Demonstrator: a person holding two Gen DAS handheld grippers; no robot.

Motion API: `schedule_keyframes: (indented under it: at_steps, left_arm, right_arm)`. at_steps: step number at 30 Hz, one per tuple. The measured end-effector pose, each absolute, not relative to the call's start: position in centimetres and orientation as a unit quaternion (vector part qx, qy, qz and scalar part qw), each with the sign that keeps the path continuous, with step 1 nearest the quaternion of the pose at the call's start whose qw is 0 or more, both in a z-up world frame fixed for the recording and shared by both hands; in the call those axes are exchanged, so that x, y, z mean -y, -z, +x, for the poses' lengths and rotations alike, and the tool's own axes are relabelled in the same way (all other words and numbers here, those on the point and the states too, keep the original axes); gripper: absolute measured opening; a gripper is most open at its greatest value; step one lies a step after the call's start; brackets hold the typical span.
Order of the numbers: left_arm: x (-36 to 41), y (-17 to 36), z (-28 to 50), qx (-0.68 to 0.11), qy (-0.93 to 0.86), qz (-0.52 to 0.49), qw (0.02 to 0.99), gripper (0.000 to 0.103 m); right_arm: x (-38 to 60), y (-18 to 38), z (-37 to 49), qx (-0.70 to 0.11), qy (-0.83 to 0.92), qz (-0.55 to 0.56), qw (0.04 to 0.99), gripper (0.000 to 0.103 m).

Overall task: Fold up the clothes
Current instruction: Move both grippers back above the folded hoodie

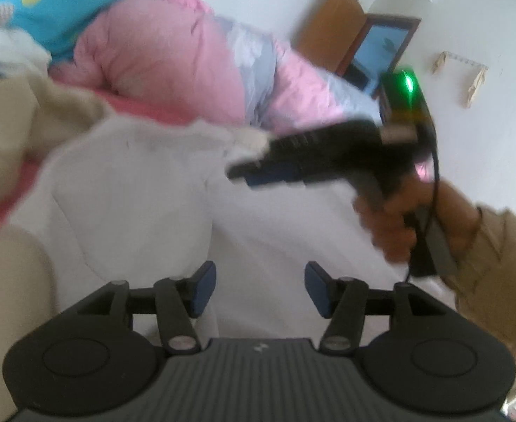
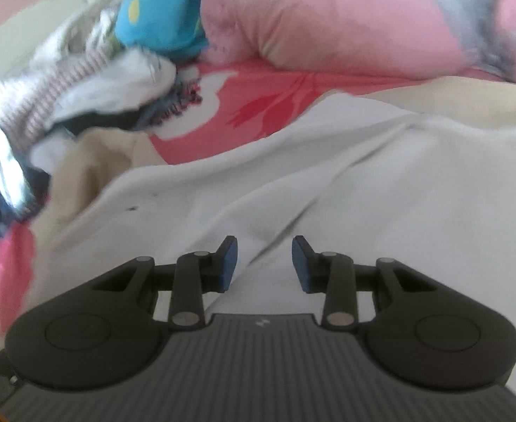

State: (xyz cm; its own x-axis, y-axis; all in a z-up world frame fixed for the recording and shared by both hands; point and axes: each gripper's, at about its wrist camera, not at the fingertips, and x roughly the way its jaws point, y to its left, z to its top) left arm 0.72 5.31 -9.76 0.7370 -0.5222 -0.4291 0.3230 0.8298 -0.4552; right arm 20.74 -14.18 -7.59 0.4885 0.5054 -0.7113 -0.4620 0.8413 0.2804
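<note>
A white garment (image 1: 135,193) lies spread over the bed, creased, and fills the lower half of the right wrist view (image 2: 363,176). My left gripper (image 1: 260,288) hovers over it, open, with nothing between its blue pads. My right gripper (image 1: 247,172), held by a hand (image 1: 398,225) in a beige sleeve, reaches in from the right with its tips at the garment's far fluffy edge. In its own view the right gripper (image 2: 264,263) is open above a fold of the white cloth, pads apart. A beige garment (image 1: 19,123) lies at the left.
A puffy pink quilt (image 1: 152,59) and a blue cushion (image 1: 54,0) lie behind the garment. A heap of mixed clothes (image 2: 82,88) sits at the far left on the pink floral sheet (image 2: 258,105). A wooden door (image 1: 331,24) stands by the white wall.
</note>
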Motion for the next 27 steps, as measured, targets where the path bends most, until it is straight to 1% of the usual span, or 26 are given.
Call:
schedule_keyframes:
  at_steps: [3,8,11,12,15,17,19,21,23,27]
  left_arm:
    - [-6.2,8.5,-0.7,-0.272,0.209,-0.187,0.92,0.058]
    - [-7.9,7.0,-3.9,-0.277,0.149,-0.184,0.931,0.058]
    - [-9.4,6.4,-5.7,-0.28,0.113,-0.184,0.936,0.058]
    - [-9.8,6.4,-6.0,-0.281,0.103,-0.183,0.936,0.058]
    - [-11.1,6.5,-6.3,-0.289,0.072,-0.187,0.936,0.058]
    - [-11.9,6.6,-6.4,-0.293,0.053,-0.195,0.934,0.058]
    - [-12.5,6.9,-6.8,-0.301,0.033,-0.208,0.93,0.058]
    - [-12.8,7.3,-6.7,-0.311,0.014,-0.213,0.926,0.058]
    - [-13.1,7.9,-6.4,-0.323,-0.001,-0.222,0.92,0.057]
    - [-13.5,8.7,-6.2,-0.335,-0.005,-0.247,0.909,0.057]
  right_arm:
    - [15.4,7.4,19.0,-0.412,-0.284,0.025,0.866,0.034]
    - [13.8,10.5,16.5,-0.435,-0.272,-0.011,0.858,0.034]
    - [11.9,10.7,11.7,-0.385,-0.283,-0.082,0.875,0.034]
    - [11.7,10.4,10.4,-0.379,-0.301,-0.088,0.871,0.034]
    - [12.3,9.5,8.2,-0.372,-0.345,-0.073,0.859,0.034]
    - [13.0,8.9,7.7,-0.354,-0.327,-0.079,0.873,0.034]
    - [14.4,8.6,8.1,-0.352,-0.298,-0.044,0.886,0.034]
    - [15.6,9.5,8.9,-0.368,-0.272,-0.009,0.889,0.034]
    - [16.1,11.3,9.3,-0.381,-0.265,0.002,0.886,0.034]
    - [16.8,12.3,8.7,-0.355,-0.271,0.027,0.894,0.035]
